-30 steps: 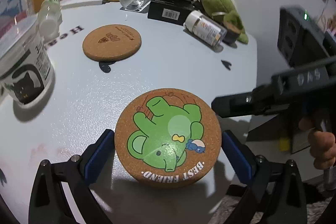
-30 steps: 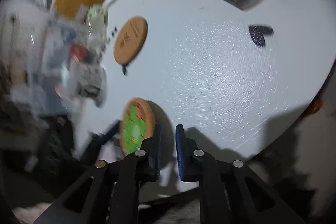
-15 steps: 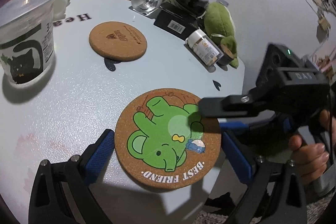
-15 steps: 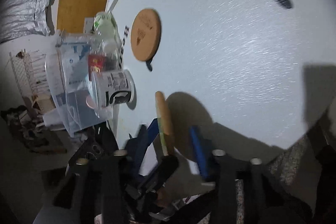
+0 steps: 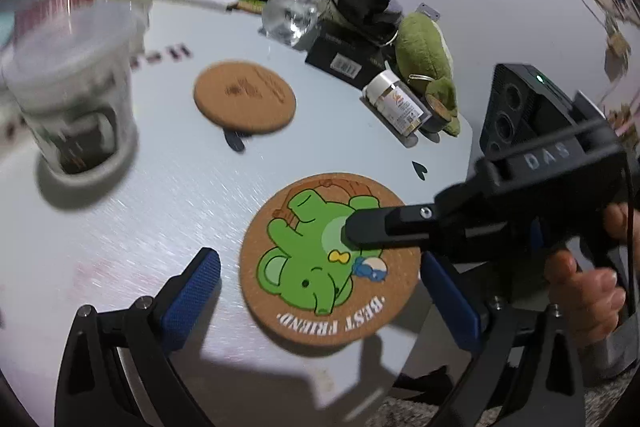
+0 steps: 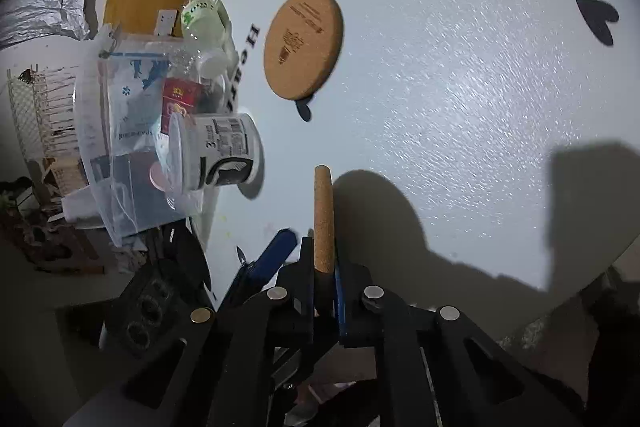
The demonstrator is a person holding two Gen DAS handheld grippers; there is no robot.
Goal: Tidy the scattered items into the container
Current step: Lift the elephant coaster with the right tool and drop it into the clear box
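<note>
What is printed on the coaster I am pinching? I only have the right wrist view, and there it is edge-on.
Observer: The coaster shows a green cartoon animal and the words BEST FRIEND. One finger of the right gripper lies across that face.
Operator: Where is the left gripper?
Observer: The left gripper is open, with one finger on either side of the coaster.
Operator: Is there anything behind the jar that I can't see?
Observer: A green plush toy lies right behind the jar.
</note>
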